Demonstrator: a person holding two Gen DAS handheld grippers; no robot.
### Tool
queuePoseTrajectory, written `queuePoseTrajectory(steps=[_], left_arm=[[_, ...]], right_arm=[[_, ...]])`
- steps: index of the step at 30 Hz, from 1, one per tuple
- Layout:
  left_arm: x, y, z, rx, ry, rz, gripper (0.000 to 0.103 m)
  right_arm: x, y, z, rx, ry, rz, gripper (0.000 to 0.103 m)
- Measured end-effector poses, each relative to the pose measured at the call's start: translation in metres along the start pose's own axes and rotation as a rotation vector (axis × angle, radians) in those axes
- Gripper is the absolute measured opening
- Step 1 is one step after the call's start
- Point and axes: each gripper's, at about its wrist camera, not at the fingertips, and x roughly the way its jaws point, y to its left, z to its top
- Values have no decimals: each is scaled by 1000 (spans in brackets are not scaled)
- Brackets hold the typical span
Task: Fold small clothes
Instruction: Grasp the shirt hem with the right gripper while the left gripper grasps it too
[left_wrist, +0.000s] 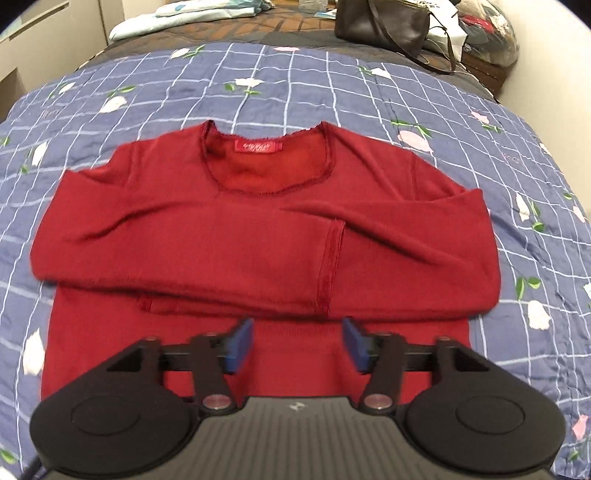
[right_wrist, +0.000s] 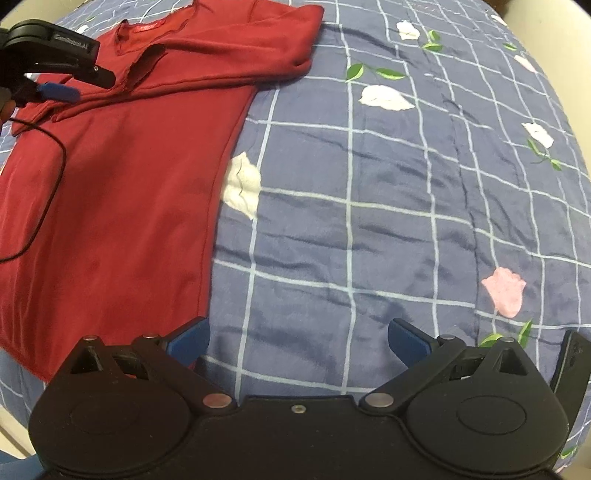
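A dark red long-sleeved shirt (left_wrist: 258, 236) lies flat on the bed, neckline away from me, both sleeves folded across the chest. My left gripper (left_wrist: 298, 345) hovers open over the shirt's lower body, its blue pads just short of the folded sleeves, nothing between them. In the right wrist view the same shirt (right_wrist: 122, 184) fills the left side. My right gripper (right_wrist: 298, 338) is wide open above the bedspread, just right of the shirt's bottom corner; its left fingertip (right_wrist: 190, 338) is at the hem edge. The left gripper (right_wrist: 55, 79) shows at the upper left.
The bed carries a blue checked bedspread with flowers (left_wrist: 332, 85) (right_wrist: 406, 206). A dark handbag (left_wrist: 384, 22) and folded pale clothes (left_wrist: 192, 14) lie at the far end. A black cable (right_wrist: 51, 177) trails over the shirt. A dark phone-like object (right_wrist: 570, 365) stands at the right edge.
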Motion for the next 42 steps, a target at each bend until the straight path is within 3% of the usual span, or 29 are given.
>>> queuePoseTrajectory(steps=[3, 8, 13, 18, 24, 28, 30, 32, 34, 36, 37, 39, 42], left_arm=[[-16, 5, -14, -33, 1, 44, 88], [-48, 27, -46, -103, 31, 188, 99], [-78, 73, -83, -226, 89, 322, 102], [-91, 125, -122, -348, 169, 407, 102], [-87, 165, -149, -420, 218, 401, 102], [-69, 177, -158, -437, 277, 316, 101], [-60, 180, -163, -429, 307, 299, 91], [-57, 185, -166, -436, 316, 276, 88], [-60, 189, -167, -461, 296, 230, 77], [-64, 192, -168, -467, 292, 178, 52], [-66, 191, -168, -458, 291, 166, 45], [-69, 188, -167, -412, 306, 158, 13], [-81, 182, -165, -329, 304, 144, 8]], right_arm=[[3, 0, -2, -14, 12, 22, 102], [5, 1, 2, -54, 17, 113, 102], [7, 7, 10, -93, 40, 219, 102], [11, 16, 7, -100, 80, 291, 102], [11, 19, -3, -27, 99, 384, 102], [16, 20, -9, 32, 95, 389, 91], [15, 23, -12, 45, 74, 366, 82], [13, 27, -16, 52, 62, 349, 71], [11, 30, -21, 70, 62, 340, 51], [14, 29, -26, 95, 87, 339, 19], [14, 30, -30, 108, 93, 333, 17], [12, 35, -33, 127, 88, 311, 11], [4, 43, -38, 141, 75, 278, 7]])
